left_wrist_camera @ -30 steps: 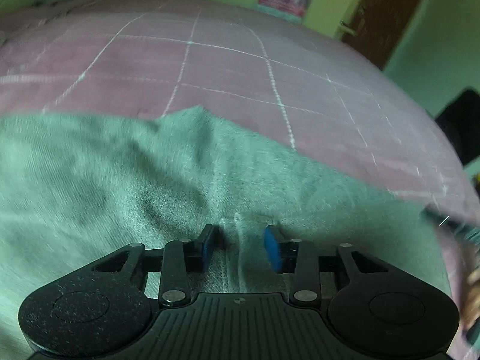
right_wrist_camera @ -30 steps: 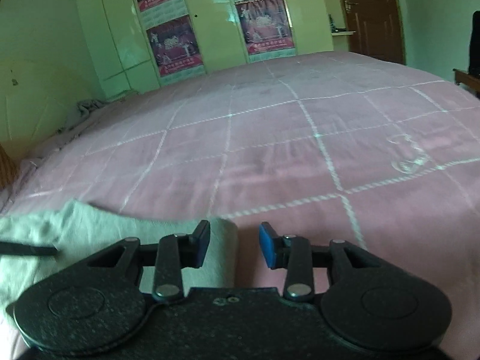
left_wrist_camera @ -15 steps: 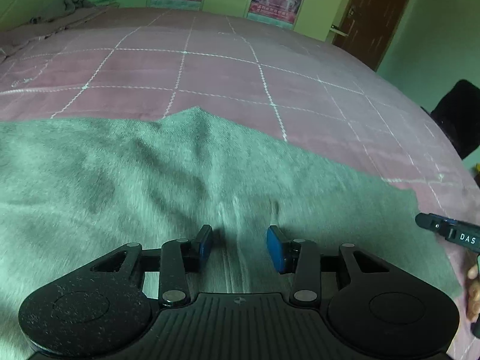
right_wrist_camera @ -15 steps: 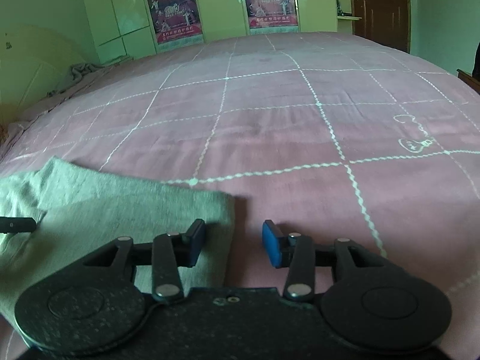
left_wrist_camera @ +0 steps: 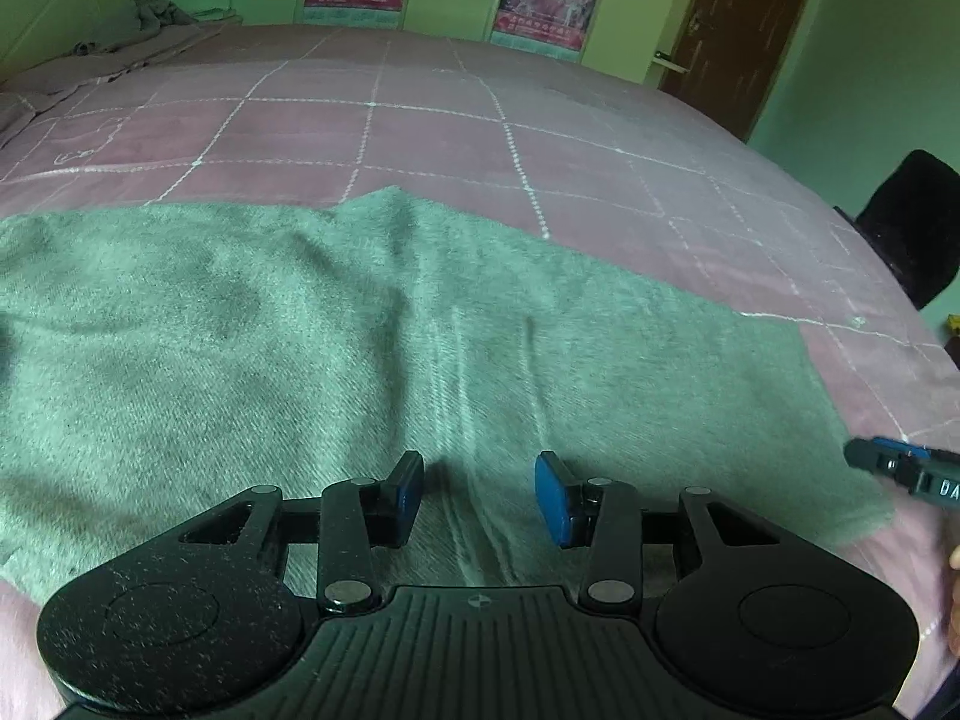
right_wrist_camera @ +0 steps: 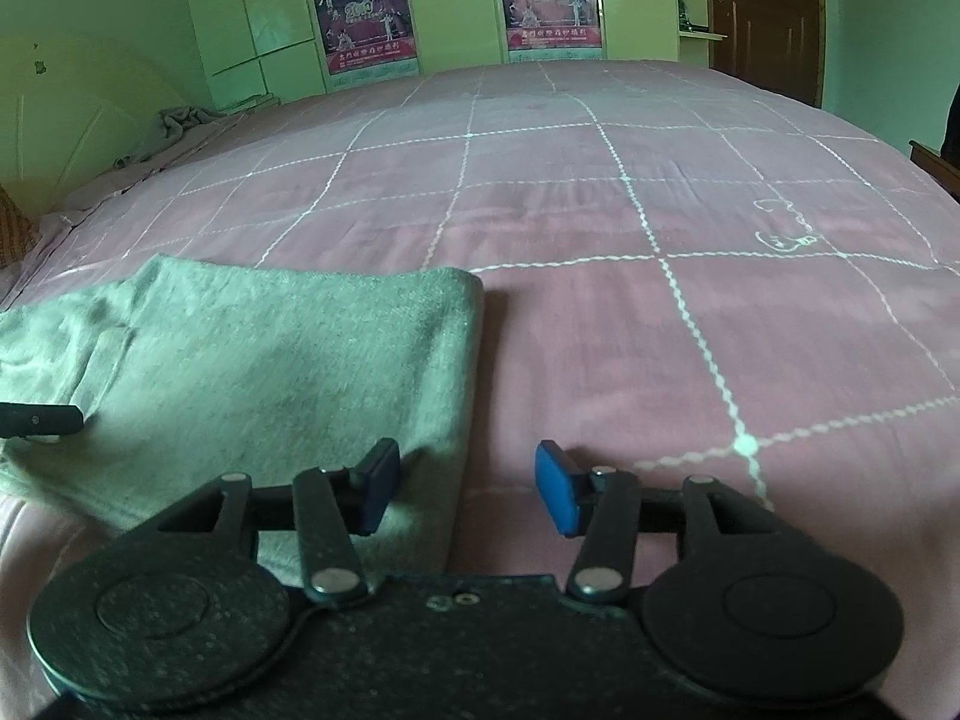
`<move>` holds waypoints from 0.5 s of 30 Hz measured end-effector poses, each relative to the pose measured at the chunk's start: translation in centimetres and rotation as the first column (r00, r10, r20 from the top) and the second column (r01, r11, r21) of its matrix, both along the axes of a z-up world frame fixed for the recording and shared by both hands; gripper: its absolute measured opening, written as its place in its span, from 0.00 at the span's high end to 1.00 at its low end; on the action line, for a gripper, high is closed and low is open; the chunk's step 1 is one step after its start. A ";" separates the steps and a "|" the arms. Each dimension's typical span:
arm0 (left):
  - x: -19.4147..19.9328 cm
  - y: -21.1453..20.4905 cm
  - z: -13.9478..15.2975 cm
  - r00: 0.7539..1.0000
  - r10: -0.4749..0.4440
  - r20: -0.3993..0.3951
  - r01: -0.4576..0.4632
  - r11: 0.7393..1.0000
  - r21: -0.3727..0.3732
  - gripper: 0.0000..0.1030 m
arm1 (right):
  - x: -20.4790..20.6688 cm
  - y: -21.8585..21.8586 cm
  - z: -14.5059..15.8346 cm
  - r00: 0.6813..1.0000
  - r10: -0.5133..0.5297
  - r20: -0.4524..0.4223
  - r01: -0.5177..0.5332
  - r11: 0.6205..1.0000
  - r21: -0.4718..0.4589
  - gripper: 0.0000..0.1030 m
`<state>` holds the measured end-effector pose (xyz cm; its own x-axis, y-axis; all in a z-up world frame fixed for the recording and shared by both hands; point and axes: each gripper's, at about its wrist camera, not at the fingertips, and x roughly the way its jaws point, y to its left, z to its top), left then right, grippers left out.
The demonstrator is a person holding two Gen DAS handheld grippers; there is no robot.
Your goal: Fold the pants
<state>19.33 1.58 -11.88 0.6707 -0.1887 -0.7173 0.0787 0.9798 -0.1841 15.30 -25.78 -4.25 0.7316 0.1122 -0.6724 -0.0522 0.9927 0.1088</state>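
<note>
Grey-green pants lie flat on a pink bed. My left gripper is open and empty, just above the pants near their front edge, with a crease of cloth running between its blue pads. My right gripper is open and empty over the right end of the pants, its left pad over the cloth and its right pad over bare bedspread. The right gripper's tip shows at the right edge of the left wrist view. The left gripper's tip shows at the left edge of the right wrist view.
The pink bedspread has a white stitched grid. Crumpled cloth lies at the bed's far left corner. Wardrobes with posters stand behind the bed, a brown door at the back right. A dark object stands beyond the bed's right side.
Both grippers have drawn back and lifted a little from the pants, so more of the cloth and the room shows. Both stay open.
</note>
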 end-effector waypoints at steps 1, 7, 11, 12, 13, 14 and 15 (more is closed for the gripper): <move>-0.3 -0.1 0.0 1.000 -0.005 0.000 0.005 1.000 0.008 0.60 | -0.3 -0.1 0.3 1.000 -0.006 0.014 0.006 1.000 0.012 0.51; -0.9 0.3 -0.3 0.999 0.033 -0.009 -0.033 0.999 -0.028 0.59 | -1.0 0.0 -0.6 1.000 0.009 -0.016 -0.009 1.000 -0.006 0.49; -1.5 -0.6 -0.5 1.000 -0.006 0.004 0.006 1.000 0.001 0.59 | -1.7 -0.1 0.7 0.999 -0.002 0.033 0.002 1.000 0.025 0.50; -1.6 -0.6 -0.8 1.000 -0.006 0.006 0.006 1.000 0.003 0.58 | -1.9 -0.1 0.9 0.999 0.001 0.046 -0.003 0.999 0.034 0.49; -1.5 -0.5 -0.9 1.000 -0.001 0.003 0.001 1.000 -0.003 0.57 | -1.9 0.1 0.6 0.999 0.012 0.036 -0.013 1.000 0.027 0.49; -1.4 -0.5 -0.9 1.000 0.001 0.002 -0.001 1.000 -0.006 0.57 | -1.6 0.4 0.1 1.000 0.020 0.002 -0.020 1.000 0.004 0.48; -1.4 -0.5 -0.8 1.000 -0.002 0.002 0.002 1.000 -0.002 0.57 | -1.4 0.5 -0.5 1.000 0.024 -0.018 -0.024 1.000 -0.009 0.48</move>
